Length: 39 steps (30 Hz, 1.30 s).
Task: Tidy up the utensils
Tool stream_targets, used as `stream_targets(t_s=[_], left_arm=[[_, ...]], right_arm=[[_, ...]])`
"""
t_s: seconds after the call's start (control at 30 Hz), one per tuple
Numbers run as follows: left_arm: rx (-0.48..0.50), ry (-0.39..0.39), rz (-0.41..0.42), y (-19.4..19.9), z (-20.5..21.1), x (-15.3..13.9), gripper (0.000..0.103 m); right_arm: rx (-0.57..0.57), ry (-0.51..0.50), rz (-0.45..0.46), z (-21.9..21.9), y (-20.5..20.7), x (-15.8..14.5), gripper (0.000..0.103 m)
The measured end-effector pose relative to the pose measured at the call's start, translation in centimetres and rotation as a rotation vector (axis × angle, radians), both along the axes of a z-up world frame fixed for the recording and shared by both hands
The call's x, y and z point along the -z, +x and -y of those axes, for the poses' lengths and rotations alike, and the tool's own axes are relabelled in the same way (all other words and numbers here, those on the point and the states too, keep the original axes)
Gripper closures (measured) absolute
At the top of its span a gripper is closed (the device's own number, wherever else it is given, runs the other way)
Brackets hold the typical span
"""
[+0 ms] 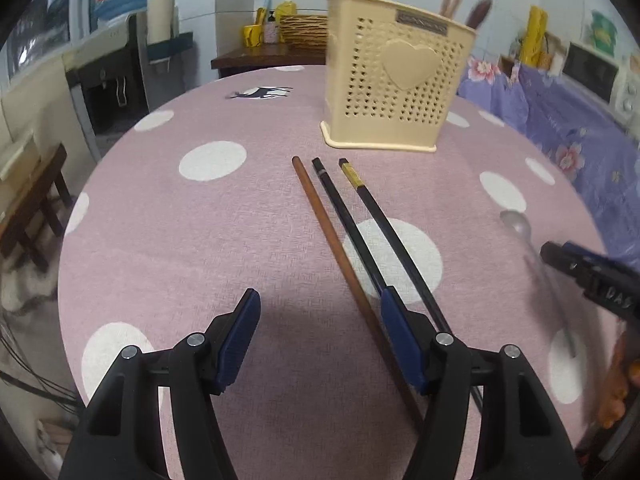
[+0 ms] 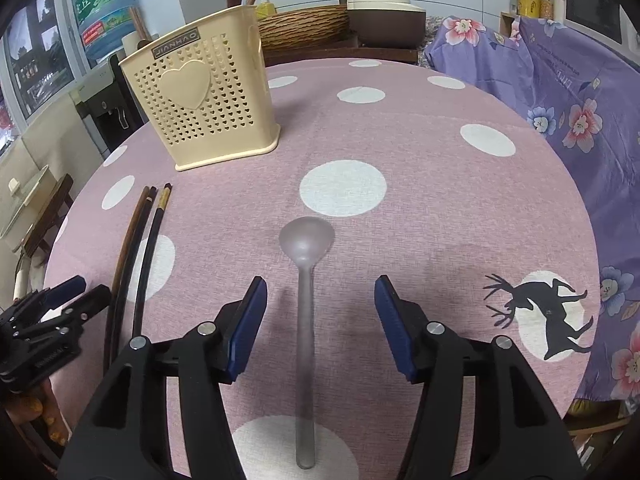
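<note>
While my right gripper (image 2: 320, 312) stands open astride the translucent spoon (image 2: 305, 280) lying flat on the tablecloth (image 2: 400, 140), closing could skid its slim handle; my left gripper (image 1: 316, 320) gapes empty beside the chopsticks (image 1: 348, 240).

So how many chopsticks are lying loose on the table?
3, side by side in front of the holder: brown chopstick, black chopstick, gold-banded chopstick. More stand in the holder, partly hidden.
</note>
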<state>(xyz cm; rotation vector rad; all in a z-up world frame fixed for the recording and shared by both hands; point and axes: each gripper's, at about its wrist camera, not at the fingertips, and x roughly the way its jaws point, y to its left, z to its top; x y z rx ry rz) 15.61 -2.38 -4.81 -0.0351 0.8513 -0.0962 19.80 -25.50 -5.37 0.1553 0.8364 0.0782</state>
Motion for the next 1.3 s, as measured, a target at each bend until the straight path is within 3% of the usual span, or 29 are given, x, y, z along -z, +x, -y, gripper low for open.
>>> stream_targets(t_s=[0.37, 0.57, 0.8, 1.1, 1.3], left_arm=[[-0.010, 0.025, 0.009, 1.8, 0.4, -0.1, 0.042], [-0.029, -0.025, -0.016, 3.6, 0.1, 0.1, 0.055], [-0.046, 0.029, -0.035, 7.1, 0.4, 0.4, 0.071], [-0.052, 0.004, -0.073, 10.4, -0.1, 0.4, 0.090], [-0.039, 0.001, -0.066, 9.8, 0.2, 0.4, 0.092]], right_arm=[[-0.014, -0.023, -0.002, -0.4, 0.2, -0.4, 0.046], [-0.025, -0.031, -0.007, -0.7, 0.3, -0.3, 0.046], [-0.041, -0.037, 0.000, -1.3, 0.2, -0.5, 0.046], [-0.049, -0.071, -0.036, -1.6, 1.2, 0.4, 0.046], [-0.053, -0.115, -0.067, -2.0, 2.3, 1.0, 0.046]])
